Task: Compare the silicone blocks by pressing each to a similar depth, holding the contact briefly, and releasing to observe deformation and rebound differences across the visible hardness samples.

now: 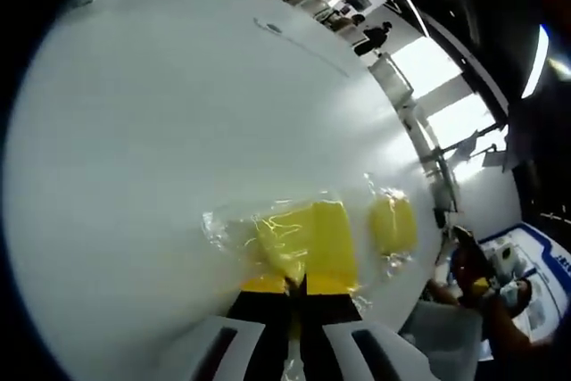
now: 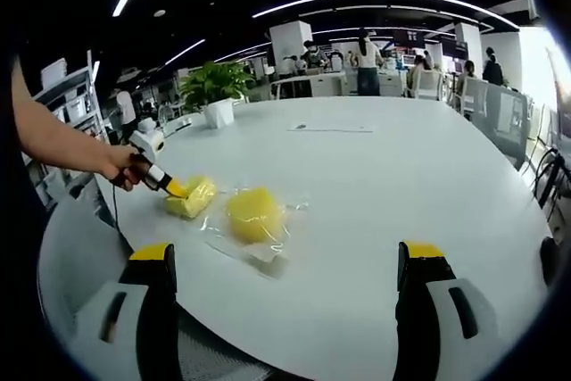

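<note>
Two yellow silicone blocks lie in clear plastic wrap on a white table (image 2: 401, 176). In the left gripper view the squarish block (image 1: 312, 234) sits right at the tips of my left gripper (image 1: 294, 285), whose jaws are shut together and touch its near edge. The rounder block (image 1: 393, 223) lies apart to its right. From the right gripper view, the left gripper (image 2: 169, 186), held by a hand (image 2: 120, 167), presses its yellow tip on the squarish block (image 2: 194, 197). My right gripper (image 2: 285, 260) is open above the near table edge, short of the rounder block (image 2: 254, 213).
A potted plant (image 2: 214, 86) stands at the table's far left edge. A thin flat item (image 2: 330, 128) lies toward the far side. Chairs (image 2: 500, 113) line the right edge, and people stand at desks behind. A seated person (image 1: 482, 292) is beyond the table edge.
</note>
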{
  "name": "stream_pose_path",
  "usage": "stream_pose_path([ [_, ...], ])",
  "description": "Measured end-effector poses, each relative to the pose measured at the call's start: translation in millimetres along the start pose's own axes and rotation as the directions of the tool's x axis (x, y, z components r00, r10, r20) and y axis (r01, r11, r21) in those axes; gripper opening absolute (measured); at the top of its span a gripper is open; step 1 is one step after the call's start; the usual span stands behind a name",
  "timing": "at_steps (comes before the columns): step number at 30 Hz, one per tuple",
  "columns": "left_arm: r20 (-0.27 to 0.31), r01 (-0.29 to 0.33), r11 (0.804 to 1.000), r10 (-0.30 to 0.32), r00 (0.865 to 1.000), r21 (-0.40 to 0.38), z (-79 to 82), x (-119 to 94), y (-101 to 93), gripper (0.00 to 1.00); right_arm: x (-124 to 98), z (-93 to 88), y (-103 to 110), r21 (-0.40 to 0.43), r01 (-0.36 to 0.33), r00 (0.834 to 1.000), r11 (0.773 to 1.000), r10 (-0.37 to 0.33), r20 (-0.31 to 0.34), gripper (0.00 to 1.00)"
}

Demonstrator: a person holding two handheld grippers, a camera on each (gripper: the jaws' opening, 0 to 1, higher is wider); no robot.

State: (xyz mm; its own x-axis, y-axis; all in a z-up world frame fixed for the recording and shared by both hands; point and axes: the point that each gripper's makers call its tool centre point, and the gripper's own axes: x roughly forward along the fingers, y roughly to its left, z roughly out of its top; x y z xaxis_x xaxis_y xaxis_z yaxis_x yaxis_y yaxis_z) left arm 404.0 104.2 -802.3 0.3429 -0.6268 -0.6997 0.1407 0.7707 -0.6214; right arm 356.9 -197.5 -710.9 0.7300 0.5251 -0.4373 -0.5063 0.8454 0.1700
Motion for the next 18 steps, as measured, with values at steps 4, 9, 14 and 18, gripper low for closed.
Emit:
stream_pose_path([
  [4,0.011,0.002,0.999,-0.002,1.0,0.039,-0.5,-0.1,-0.8,0.0,0.9,-5.7,0.3,0.003,-0.021,1.0,1.0,0.021,-0.013,0.96],
  [9,0.022,-0.009,1.0,0.009,1.0,0.014,-0.6,0.5,-2.8,0.0,-1.6,-5.6,1.7,0.013,-0.025,1.0,1.0,0.025,-0.004,0.96],
  [14,0.097,0.005,0.998,-0.011,0.995,0.064,4.3,-9.4,-16.4,0.0,-1.5,-4.8,8.1,0.012,-0.035,0.999,0.999,0.035,0.003,0.96],
  [18,0.139,0.051,0.983,-0.076,0.987,0.174,9.0,-17.3,-31.6,0.0,-0.4,-1.5,14.8,-0.007,-0.052,0.999,0.999,0.052,0.003,0.96],
])
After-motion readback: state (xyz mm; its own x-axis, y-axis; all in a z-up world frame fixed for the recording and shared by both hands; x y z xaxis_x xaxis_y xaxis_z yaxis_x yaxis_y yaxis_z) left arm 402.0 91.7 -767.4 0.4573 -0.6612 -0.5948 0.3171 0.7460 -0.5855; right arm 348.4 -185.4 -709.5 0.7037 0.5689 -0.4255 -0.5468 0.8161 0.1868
